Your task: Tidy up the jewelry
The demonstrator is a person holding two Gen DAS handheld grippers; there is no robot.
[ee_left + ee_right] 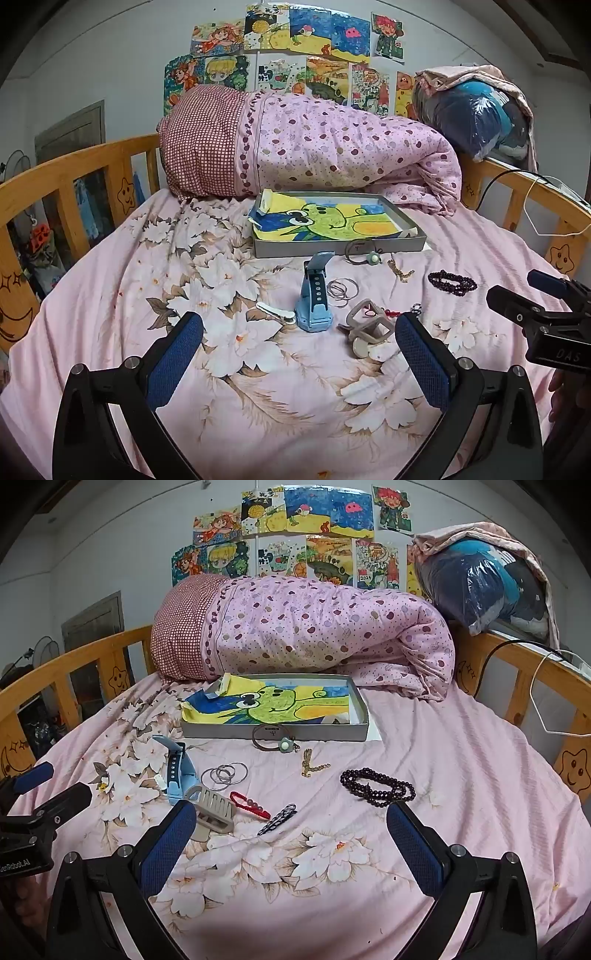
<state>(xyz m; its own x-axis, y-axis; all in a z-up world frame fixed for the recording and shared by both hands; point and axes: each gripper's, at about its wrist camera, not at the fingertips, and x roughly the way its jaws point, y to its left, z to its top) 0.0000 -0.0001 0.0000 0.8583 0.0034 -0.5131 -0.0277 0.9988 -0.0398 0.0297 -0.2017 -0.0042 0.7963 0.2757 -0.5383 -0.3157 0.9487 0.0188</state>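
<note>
Jewelry lies scattered on the pink floral bedsheet before a shallow grey tray [413,242] [364,716] lined with a frog drawing. A blue watch [314,299] [179,771], thin silver bangles [343,290] [225,773], a beige hair claw [367,325] [214,812], a dark bead bracelet [452,282] [376,786], a gold chain [400,271] [312,766], a brown hair tie with a flower [364,253] [273,736], a red bead string [251,805] and a dark clip [277,819] show. My left gripper [299,332] is open and empty, short of the watch and claw. My right gripper [291,825] is open and empty, near the clip.
A rolled pink dotted quilt [314,147] [303,627] lies behind the tray. Wooden bed rails [74,173] [524,653] run along both sides. A white hair clip [277,312] lies left of the watch. A plastic-wrapped bundle [487,583] sits at the back right.
</note>
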